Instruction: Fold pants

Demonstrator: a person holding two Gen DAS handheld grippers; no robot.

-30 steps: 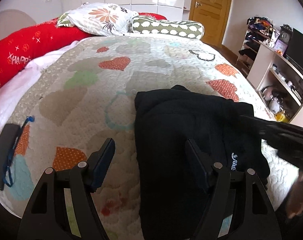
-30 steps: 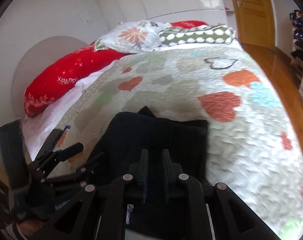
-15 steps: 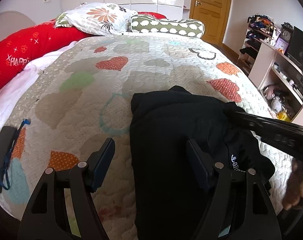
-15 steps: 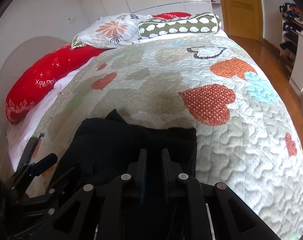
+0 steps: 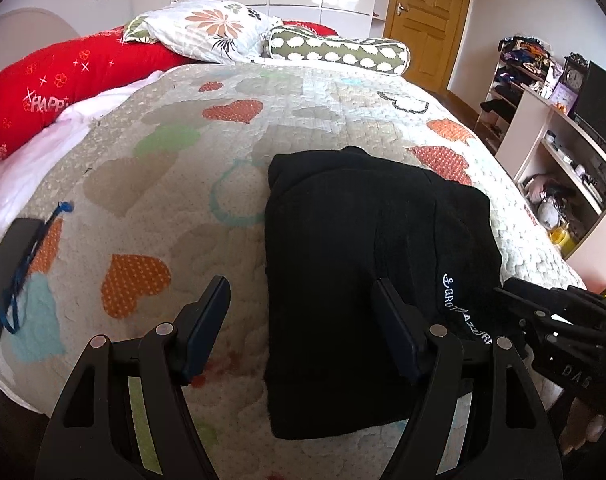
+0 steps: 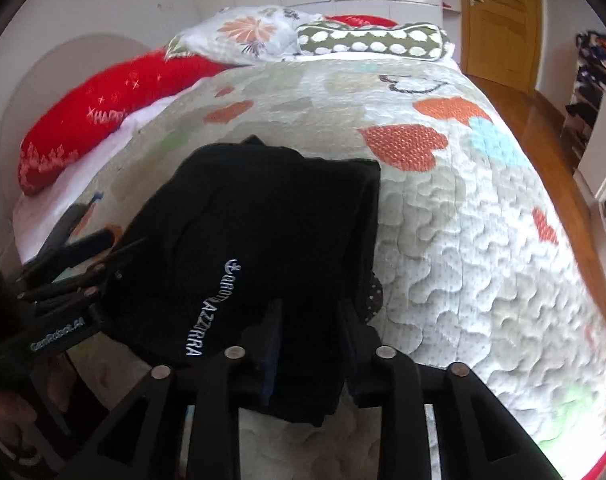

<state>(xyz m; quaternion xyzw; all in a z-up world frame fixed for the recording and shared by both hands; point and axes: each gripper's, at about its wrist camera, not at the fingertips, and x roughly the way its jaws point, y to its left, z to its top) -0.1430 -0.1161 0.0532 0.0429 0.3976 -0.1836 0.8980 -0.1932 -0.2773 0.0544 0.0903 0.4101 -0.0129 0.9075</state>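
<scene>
Bed quilt [image 5: 175, 168]: pale, with heart patches, spreading wide and bare to the left of the pants and, in the right wrist view, broadly to their right [image 6: 483, 240] as far as the wooden floor.
Pants [image 5: 355, 264]: black, folded into a compact block near the foot edge of the quilt, the near edge close to the bed's rim; also seen from the right wrist camera [image 6: 263, 232].
Red pillow [image 5: 63, 76]: long, along the far left side, with white lettering that reads "HAPP".
Left gripper [image 5: 303, 320]: fingers spread wide, holding nothing; left finger [image 5: 207, 320] over bare quilt, right finger [image 5: 395, 332] over the pants, so the pants' left edge lies between them.
Right gripper [image 6: 309, 344]: fingers partly apart, astride the pants' near right edge; whether they pinch the cloth I cannot tell.
Writing: white embroidery on the pants, an anchor mark and "GROTTA AZZURRA" [image 6: 211, 312]; "GenRobot.AI" on the left gripper's body, seen from the right wrist camera.
Dark flat object [image 5: 7, 272]: with blue cord, at the quilt's left edge, well apart from the pants.
</scene>
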